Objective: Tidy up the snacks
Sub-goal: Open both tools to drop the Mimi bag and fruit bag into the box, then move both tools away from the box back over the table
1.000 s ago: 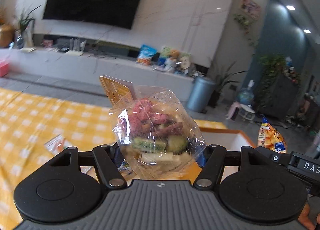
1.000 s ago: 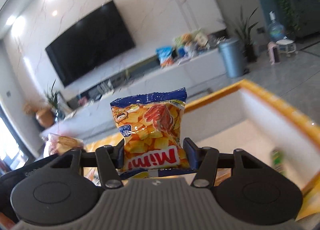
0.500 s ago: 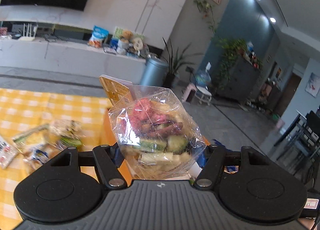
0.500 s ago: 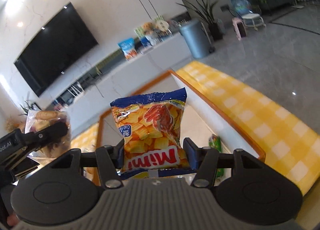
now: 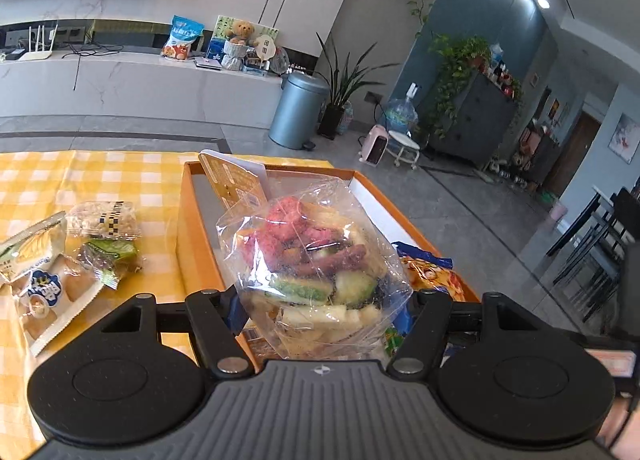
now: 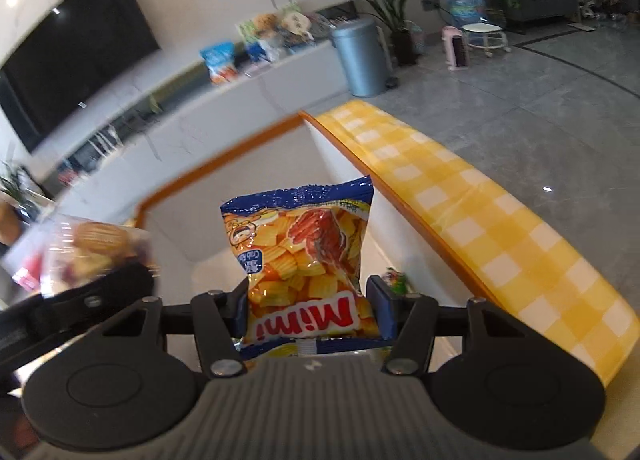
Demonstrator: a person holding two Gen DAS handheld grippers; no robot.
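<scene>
Both hands have dipped toward the orange box (image 5: 188, 220), left gripper (image 5: 322, 312) squeezing the clear veggie-chip bag (image 5: 312, 260), right gripper (image 6: 310, 310) squeezing the Mimi chips bag (image 6: 304, 244), ready to drop them in.

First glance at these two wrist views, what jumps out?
Each set of tongs grips a snack: the left tongs pinch a clear plastic bag of pink, green and pale vegetable crisps, and the right tongs pinch an orange and blue Mimi crisp packet. Both hang over the orange-rimmed white box on the yellow checked tablecloth. More wrapped snacks lie on the cloth left of the box.
</scene>
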